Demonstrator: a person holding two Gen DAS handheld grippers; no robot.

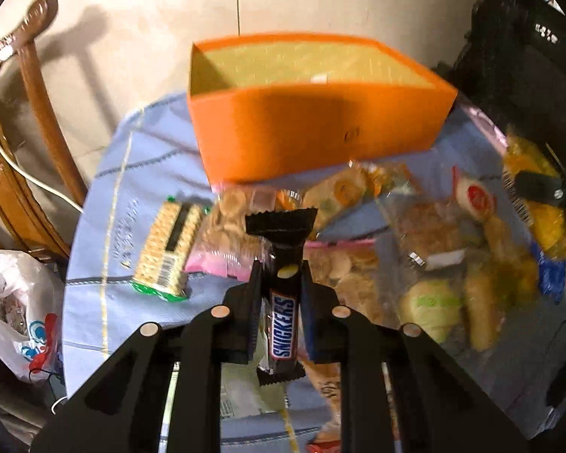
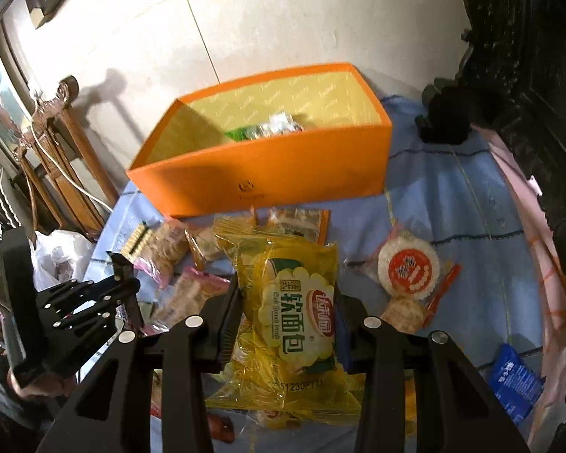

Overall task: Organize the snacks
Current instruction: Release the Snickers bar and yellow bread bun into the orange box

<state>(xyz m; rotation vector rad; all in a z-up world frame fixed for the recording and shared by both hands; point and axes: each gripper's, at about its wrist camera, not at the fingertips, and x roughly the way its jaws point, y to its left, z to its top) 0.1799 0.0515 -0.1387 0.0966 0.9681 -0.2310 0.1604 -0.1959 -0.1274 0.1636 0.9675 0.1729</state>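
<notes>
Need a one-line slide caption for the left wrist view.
Left gripper clamps a Snickers bar above the snack-strewn blue tablecloth, facing the open orange box.

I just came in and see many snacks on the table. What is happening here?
A person is sorting snacks into an orange box with two hand-held tools. The left tool is shut on a Snickers bar; the right tool grips a yellow soft bread packet. The box holds a few packets; many lie on the blue tablecloth.
</notes>
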